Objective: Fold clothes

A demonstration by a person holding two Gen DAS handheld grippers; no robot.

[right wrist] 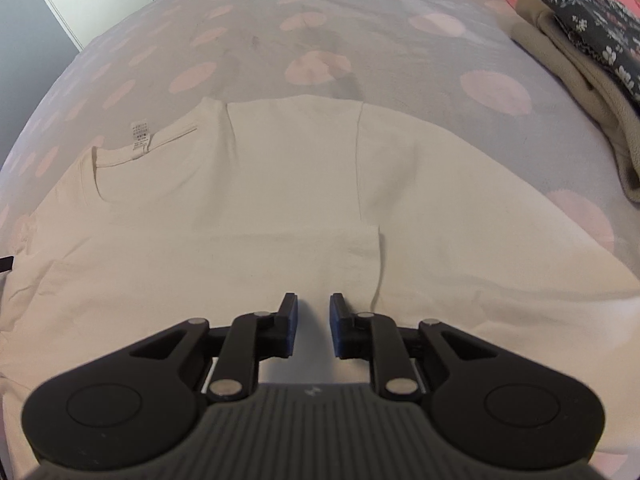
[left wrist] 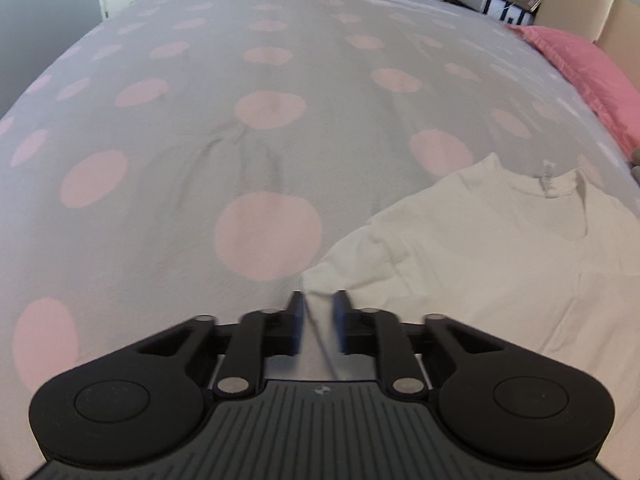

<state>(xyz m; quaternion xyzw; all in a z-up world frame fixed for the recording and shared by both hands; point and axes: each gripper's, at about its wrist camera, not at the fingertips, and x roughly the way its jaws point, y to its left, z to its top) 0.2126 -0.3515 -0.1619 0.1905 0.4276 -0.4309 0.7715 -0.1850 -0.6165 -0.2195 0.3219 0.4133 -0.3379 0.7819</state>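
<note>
Cream T-shirt (right wrist: 280,200) lies flat on grey bedspread (left wrist: 200,140) with pink dots, collar toward left. Left gripper (left wrist: 318,314) at shirt's near-left edge: jaws slightly apart, fabric ridge between, pads not pressing. Right gripper (right wrist: 314,316) over shirt body, jaws apart, gripping nothing. Folded clothes pile (right wrist: 580,60) far right.

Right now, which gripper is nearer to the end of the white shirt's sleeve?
Left. The left gripper has the sleeve end between its fingers; the right gripper is over the body of the shirt.
</note>
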